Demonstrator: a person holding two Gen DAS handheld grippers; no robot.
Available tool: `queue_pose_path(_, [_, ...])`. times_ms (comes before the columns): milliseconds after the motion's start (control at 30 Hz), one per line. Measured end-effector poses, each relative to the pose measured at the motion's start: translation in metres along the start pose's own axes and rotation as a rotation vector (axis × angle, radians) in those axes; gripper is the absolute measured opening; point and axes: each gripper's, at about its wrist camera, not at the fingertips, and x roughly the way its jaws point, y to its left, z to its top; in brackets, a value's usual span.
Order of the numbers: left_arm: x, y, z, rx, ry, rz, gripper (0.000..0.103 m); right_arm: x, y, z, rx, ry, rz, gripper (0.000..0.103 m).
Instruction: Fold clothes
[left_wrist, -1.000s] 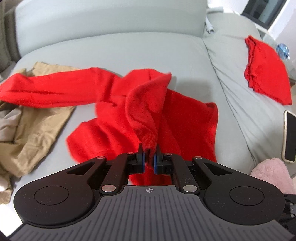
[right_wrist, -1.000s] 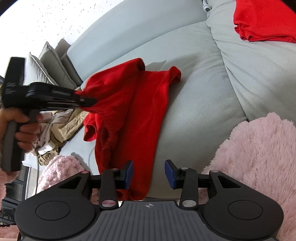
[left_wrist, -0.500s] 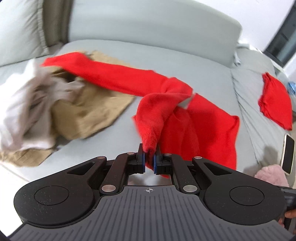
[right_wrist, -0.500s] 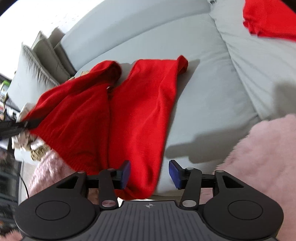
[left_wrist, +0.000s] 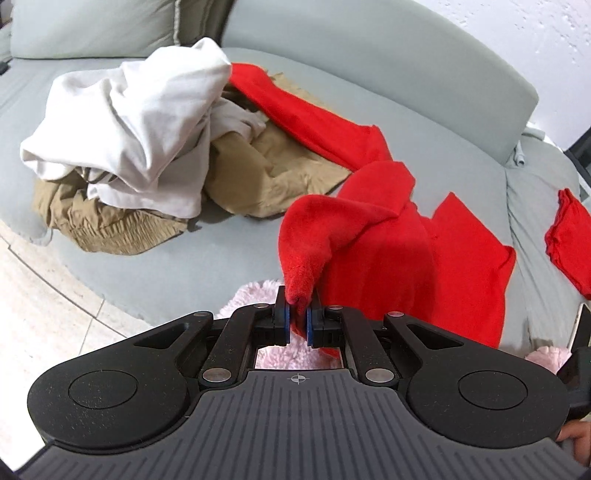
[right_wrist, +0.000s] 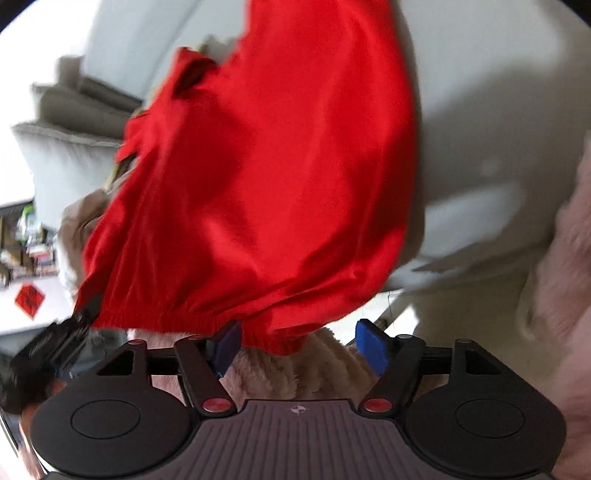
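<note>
Two tongs work one red sweater (left_wrist: 388, 236) on a grey sofa (left_wrist: 424, 110). The left tongs (left_wrist: 298, 321), angled steeply down toward the seat, are clamped on a bunched cuff or corner of the sweater, whose fabric rises from the pads in a taut cone while the body lies spread on the cushion. The right tongs (right_wrist: 297, 349), tilted down and rolled, have just been opening; their blue pads (right_wrist: 371, 345) stand wide apart, with the sweater's ribbed hem (right_wrist: 207, 319) hanging just above and between them, not pressed by either pad. Beyond lie a white garment (left_wrist: 136, 122) heaped on tan trousers (left_wrist: 266, 173) and a folded red garment (left_wrist: 569, 236).
</note>
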Motion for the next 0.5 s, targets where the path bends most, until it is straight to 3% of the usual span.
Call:
queue_pose_path(167, [0.007, 0.005, -0.002, -0.014, -0.009, 0.004, 0.007, 0.025, 0.004, -0.008, 0.004, -0.026, 0.025, 0.074])
queue_pose_path(200, [0.008, 0.006, -0.003, -0.017, -0.009, 0.006, 0.007, 0.026, 0.010, -0.008, -0.025, -0.049, 0.045, 0.064])
queue_pose_path(300, [0.009, 0.011, -0.004, -0.051, -0.006, 0.001, 0.007, 0.019, 0.023, -0.010, -0.107, -0.111, 0.087, 0.014])
queue_pose_path(333, [0.008, 0.012, -0.004, -0.059, -0.005, -0.011, 0.007, 0.011, 0.028, -0.011, -0.140, -0.134, 0.087, 0.008])
queue_pose_path(500, [-0.005, 0.009, 0.004, -0.131, 0.012, -0.138, 0.007, -0.061, 0.056, -0.008, -0.280, -0.328, 0.093, 0.005])
